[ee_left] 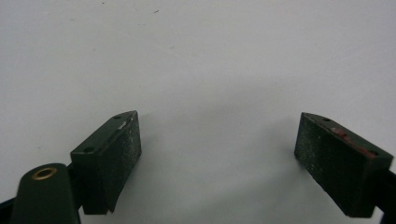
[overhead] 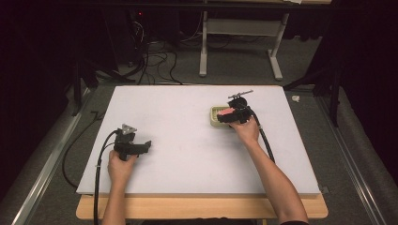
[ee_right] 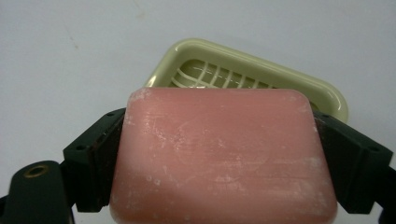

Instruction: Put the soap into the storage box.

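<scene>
1. Pink, rounded bar of soap (ee_right: 224, 154) is being clamped between the jaws of the right gripper (overhead: 228, 116), just above a pale green plastic soap dish (ee_right: 327, 95) at two o'clock on the white table (overhead: 187, 117).
2. Left gripper (ee_left: 217, 154) is resting wide open and empty at eight o'clock.
3. Placing looks to be underway; next, lowering the soap squarely onto the dish's grid and releasing.
</scene>
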